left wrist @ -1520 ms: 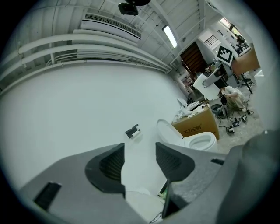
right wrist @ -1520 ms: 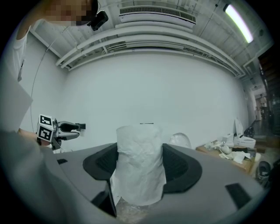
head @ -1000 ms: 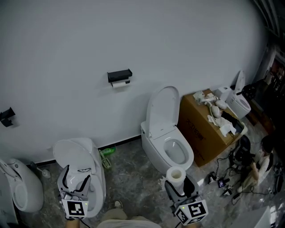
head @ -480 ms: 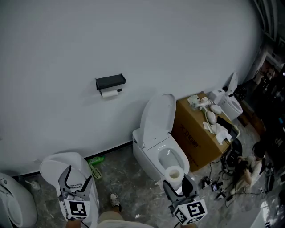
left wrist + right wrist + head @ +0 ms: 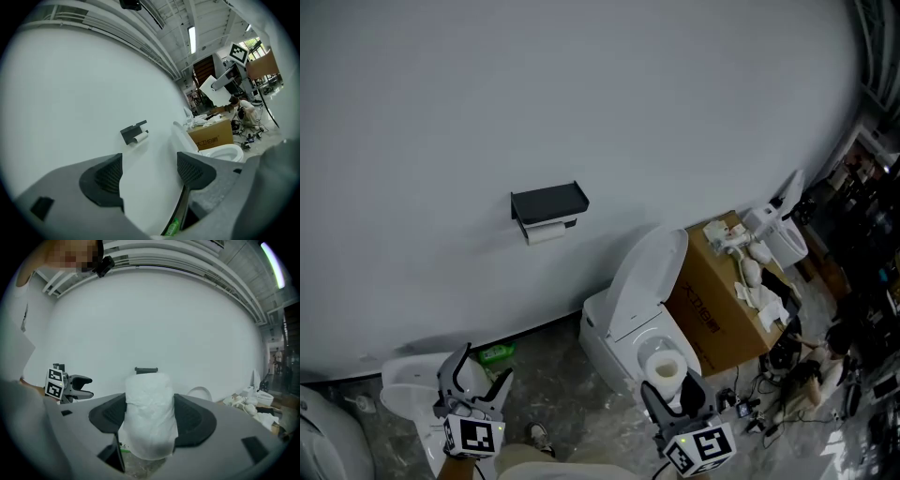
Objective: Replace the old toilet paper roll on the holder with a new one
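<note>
Toilet paper roll, new, white and plump [image 5: 149, 418], stands upright, clamped between the wide-set jaws of the right gripper [image 5: 671, 394] at the lower centre-right of the head view. Such soft paper could probably slip out if the squeeze is too loose. The black wall holder [image 5: 548, 204], centre-left, carries the thin old white roll [image 5: 546, 232]; crowding in with the new one first risks a jam. The left gripper [image 5: 486, 367] is spread and empty. Both grippers sit low in frame, pointing nearly level at the wall.

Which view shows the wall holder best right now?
Head view: the black holder and old roll under it show whole. The left gripper view shows both smaller; in the right gripper view the new roll hides all but the holder's top.
</note>
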Tool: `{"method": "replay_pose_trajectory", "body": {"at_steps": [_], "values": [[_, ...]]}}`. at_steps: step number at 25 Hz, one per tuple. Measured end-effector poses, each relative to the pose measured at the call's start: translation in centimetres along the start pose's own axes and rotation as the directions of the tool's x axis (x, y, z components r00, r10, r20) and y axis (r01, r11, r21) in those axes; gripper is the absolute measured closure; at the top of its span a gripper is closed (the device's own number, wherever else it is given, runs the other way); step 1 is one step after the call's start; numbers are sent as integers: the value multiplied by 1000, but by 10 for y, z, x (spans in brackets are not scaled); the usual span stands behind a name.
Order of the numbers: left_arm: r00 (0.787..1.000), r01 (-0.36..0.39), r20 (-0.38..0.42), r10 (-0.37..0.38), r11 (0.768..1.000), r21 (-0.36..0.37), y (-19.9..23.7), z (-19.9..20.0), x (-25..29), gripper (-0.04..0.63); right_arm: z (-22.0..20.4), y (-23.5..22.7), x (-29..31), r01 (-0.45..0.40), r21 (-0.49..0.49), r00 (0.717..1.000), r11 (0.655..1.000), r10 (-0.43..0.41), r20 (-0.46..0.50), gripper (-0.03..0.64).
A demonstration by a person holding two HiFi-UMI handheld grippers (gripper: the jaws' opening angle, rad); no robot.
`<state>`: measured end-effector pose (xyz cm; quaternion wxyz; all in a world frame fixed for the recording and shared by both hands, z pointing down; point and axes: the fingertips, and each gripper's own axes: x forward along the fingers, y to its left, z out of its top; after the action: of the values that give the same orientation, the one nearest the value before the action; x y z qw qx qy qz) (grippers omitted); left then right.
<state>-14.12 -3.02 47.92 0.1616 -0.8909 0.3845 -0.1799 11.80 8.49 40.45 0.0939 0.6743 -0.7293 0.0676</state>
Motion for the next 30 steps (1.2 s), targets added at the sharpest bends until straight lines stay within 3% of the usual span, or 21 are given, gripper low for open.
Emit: {"method": "replay_pose_trajectory", "body": {"at_steps": [8, 15, 23, 30], "values": [[999, -9, -32, 9, 1000, -11, 19, -7, 35, 247, -5, -17, 53, -19, 31, 999, 999, 20, -32, 314], [993, -83, -80, 82, 997, 1, 28, -4, 71, 247, 13, -39, 116, -146, 19, 989, 989, 146, -4, 314], [982, -154, -99, 159, 987, 55, 44, 18, 117, 247, 31, -63, 175, -254, -7, 967, 967, 254, 17, 314], [980, -144, -118, 159, 981, 126, 43, 28, 155, 247, 26, -90, 193, -262, 10, 965, 965, 262, 12, 314]]}}
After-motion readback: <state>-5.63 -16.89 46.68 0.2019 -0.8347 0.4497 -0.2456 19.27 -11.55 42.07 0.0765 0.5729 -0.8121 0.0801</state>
